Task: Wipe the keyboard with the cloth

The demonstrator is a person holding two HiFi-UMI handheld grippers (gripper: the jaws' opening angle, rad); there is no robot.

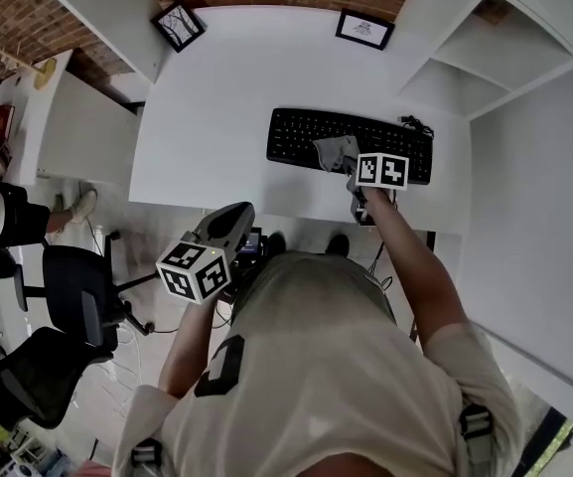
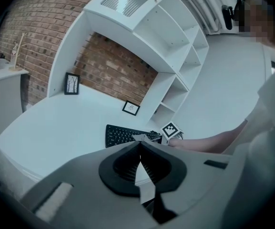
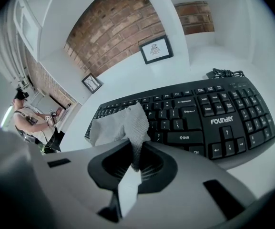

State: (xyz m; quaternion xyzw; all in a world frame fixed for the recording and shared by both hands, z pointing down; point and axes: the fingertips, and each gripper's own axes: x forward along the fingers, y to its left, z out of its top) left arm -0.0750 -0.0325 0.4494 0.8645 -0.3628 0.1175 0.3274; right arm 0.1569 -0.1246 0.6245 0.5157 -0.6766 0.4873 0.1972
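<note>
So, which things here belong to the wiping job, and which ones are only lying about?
For the job:
- keyboard
- cloth, lying on the keys
- right hand-held gripper, shut on the cloth

Just lying about:
- framed picture
- another framed picture
- office chair
- left hand-held gripper, shut on nothing

Black keyboard (image 3: pixel 199 113) — grey mesh-patterned cloth (image 3: pixel 120 125) — white desk (image 1: pixel 226 97).

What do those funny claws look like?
Each claw, the left claw and the right claw, is a grey shell with black ribbed pads and a white cube of black square markers. The person wears a pale short-sleeved T-shirt.
</note>
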